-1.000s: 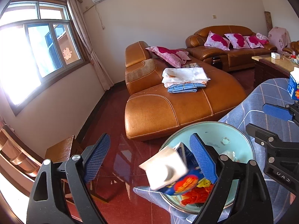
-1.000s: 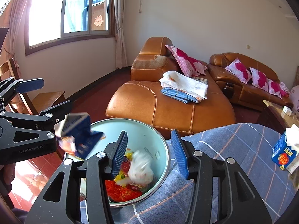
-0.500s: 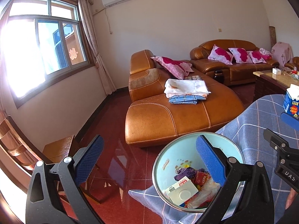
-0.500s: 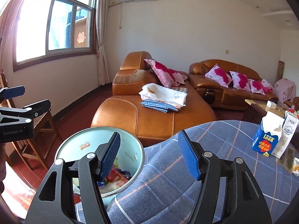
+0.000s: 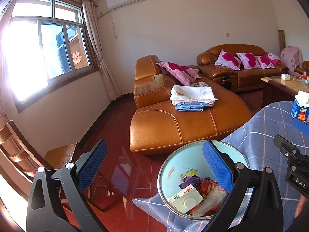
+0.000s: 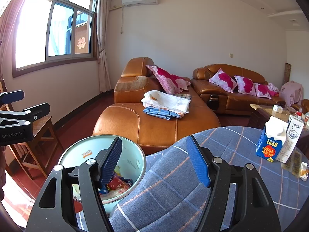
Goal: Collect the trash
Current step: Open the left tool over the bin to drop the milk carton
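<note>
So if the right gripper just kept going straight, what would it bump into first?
Probably the blue checked tablecloth on the table: the open right gripper points over it, beside the trash bin. Farther along is the brown sofa. Depth is hard to judge.

A pale blue bin (image 5: 174, 166) stood against the blue plaid tablecloth (image 6: 241, 147); behind the bin, a tan leather sofa (image 5: 173, 123) carried pink-and-crimson floral cushions (image 5: 178, 71).

Bin (image 6: 133, 148) mouth unobstructed; cartons (image 6: 270, 143) crowd the table's (image 6: 231, 145) far edge
</note>
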